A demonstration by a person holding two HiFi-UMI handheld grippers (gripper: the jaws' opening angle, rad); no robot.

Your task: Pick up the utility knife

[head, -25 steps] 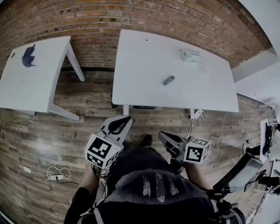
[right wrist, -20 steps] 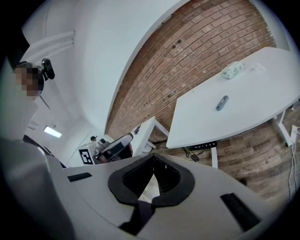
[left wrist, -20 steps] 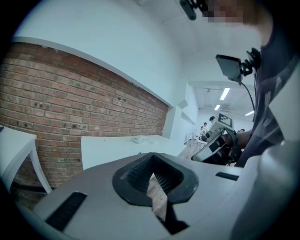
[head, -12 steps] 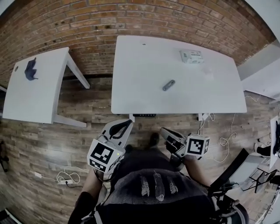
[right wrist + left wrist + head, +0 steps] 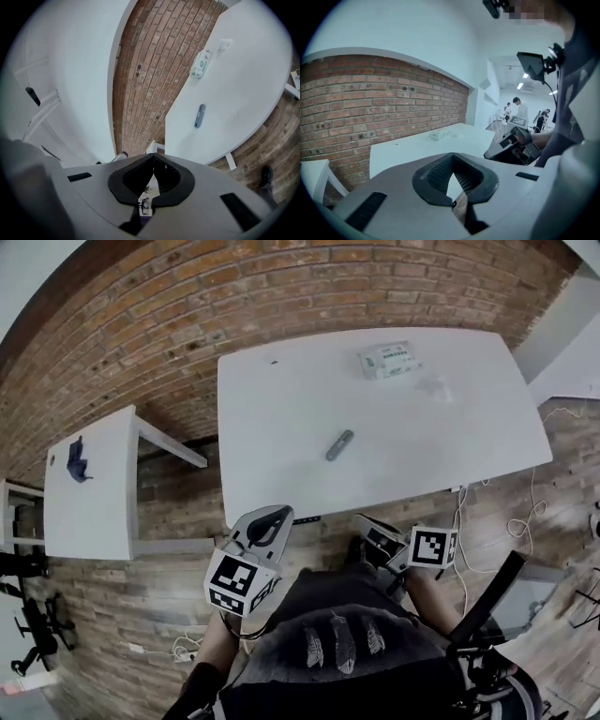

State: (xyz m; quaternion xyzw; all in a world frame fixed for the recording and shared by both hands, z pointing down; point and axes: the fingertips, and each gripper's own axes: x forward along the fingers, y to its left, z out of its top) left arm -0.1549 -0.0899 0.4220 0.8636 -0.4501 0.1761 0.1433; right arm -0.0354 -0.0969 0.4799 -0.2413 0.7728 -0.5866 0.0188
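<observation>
Head view: a white desk [image 5: 450, 437] stands against a brick wall [image 5: 187, 324] on a wood-plank floor [image 5: 169, 549]. A smaller white desk [image 5: 94, 512] to the left carries a dark blue object [image 5: 78, 461]. The utility knife [image 5: 339, 444] lies flat near the middle of the main desk, with its long axis diagonal from near-left to far-right. Which end carries the blade cannot be determined. A white packet [image 5: 385, 360] lies near the far edge, well apart from the knife. The left gripper [image 5: 268, 519] and right gripper [image 5: 367, 527] are held at the desk's near edge, well apart from the knife.

Left gripper view: the fingers [image 5: 436, 174] are pressed together with nothing between them. The desk, packet, wall and right gripper appear ahead. People [image 5: 518, 110] stand in the room beyond.

Right gripper view: the fingers [image 5: 133, 174] are pressed together and empty. The frame is rolled. The knife lies ahead on the desk, its long axis running roughly toward the packet.
</observation>
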